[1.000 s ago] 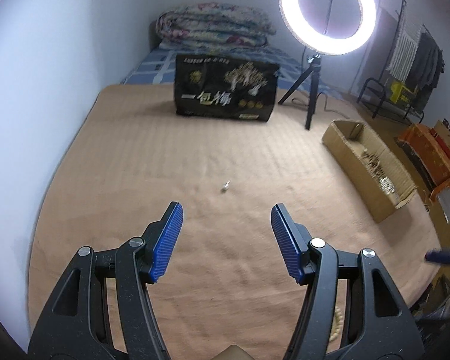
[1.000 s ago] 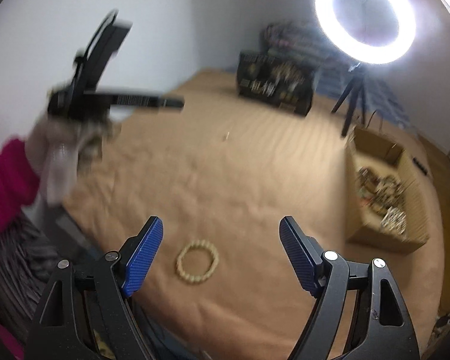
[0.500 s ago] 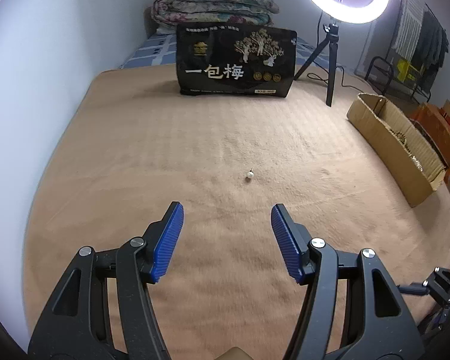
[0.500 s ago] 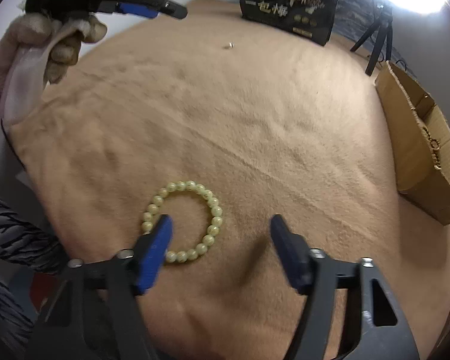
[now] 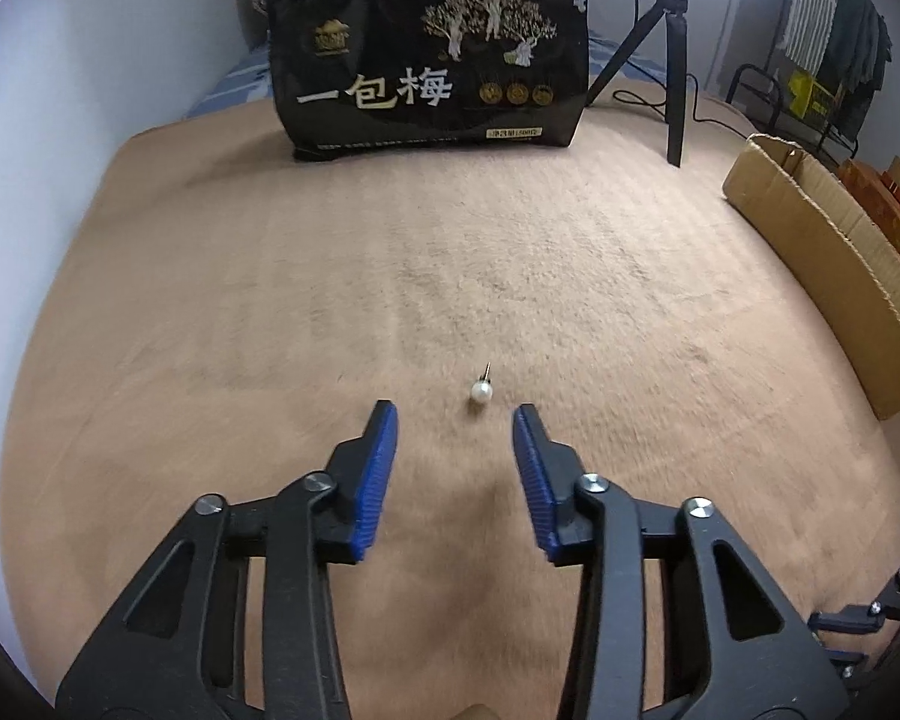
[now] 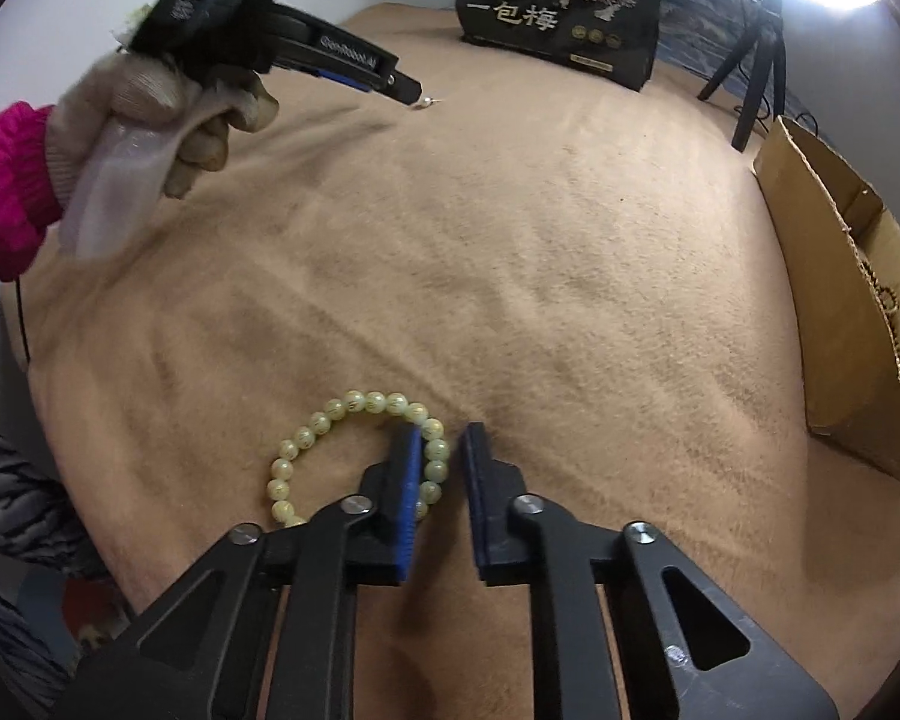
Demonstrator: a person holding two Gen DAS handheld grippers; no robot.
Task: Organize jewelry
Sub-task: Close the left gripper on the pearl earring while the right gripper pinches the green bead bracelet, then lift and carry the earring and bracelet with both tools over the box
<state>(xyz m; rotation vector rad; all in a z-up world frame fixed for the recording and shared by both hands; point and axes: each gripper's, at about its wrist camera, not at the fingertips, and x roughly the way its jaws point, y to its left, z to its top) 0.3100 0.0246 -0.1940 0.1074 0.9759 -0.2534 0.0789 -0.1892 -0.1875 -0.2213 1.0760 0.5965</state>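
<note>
A small pearl stud earring [image 5: 481, 391] lies on the tan blanket [image 5: 270, 312]. My left gripper [image 5: 455, 408] hovers low just behind it, jaws closing, and the pearl sits just beyond the tips with nothing between the pads. The right wrist view shows that gripper [image 6: 411, 90] in a gloved hand, its tip beside the earring [image 6: 429, 101]. A pale green bead bracelet [image 6: 354, 405] lies near the blanket's front edge. My right gripper [image 6: 442, 429] is shut on the bracelet's right side, beads pinched between the blue pads.
A black printed bag [image 5: 429, 60] stands at the back of the blanket. An open cardboard box [image 6: 840, 300] holding jewellery sits along the right edge. A ring light's tripod [image 5: 672, 60] stands behind, right of the bag. A pink sleeve [image 6: 6, 192] is at the left.
My left gripper came down and forward to the earring, and its jaws narrowed. My right gripper dropped onto the bracelet and its jaws went from wide to closed on the beads.
</note>
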